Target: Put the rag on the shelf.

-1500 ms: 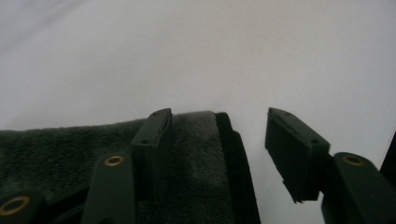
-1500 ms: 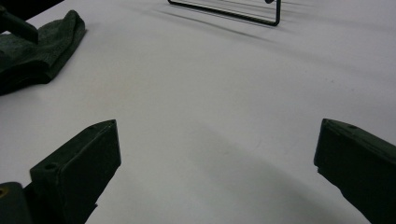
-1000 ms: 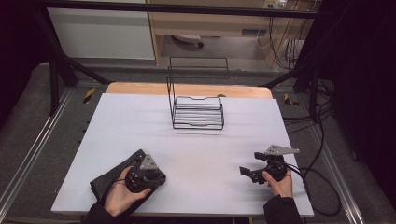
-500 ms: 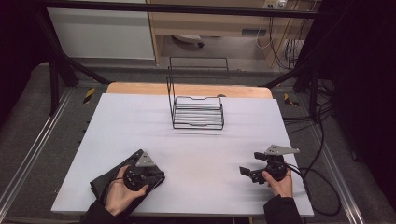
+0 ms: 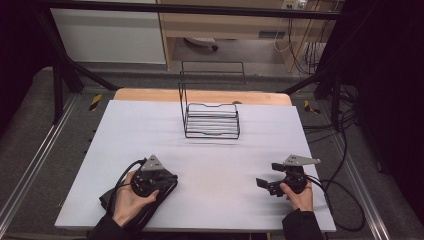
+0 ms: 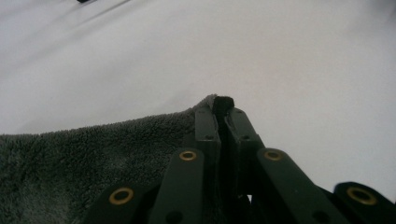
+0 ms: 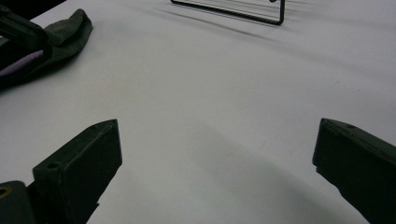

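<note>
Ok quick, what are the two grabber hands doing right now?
Left gripper: jaws have just been closing and are shut on the corner of the dark grey cloth.
Right gripper: open, holding nothing, over the white table.

Left gripper jaws just closed on the dark cloth corner

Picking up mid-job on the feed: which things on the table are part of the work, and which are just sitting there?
In the job:
- dark cloth, its edge pinched
- left gripper, shut on the cloth's corner
- right gripper, open, holding nothing

Just sitting there:
- wire rack at the far side, untouched
- white table
</note>
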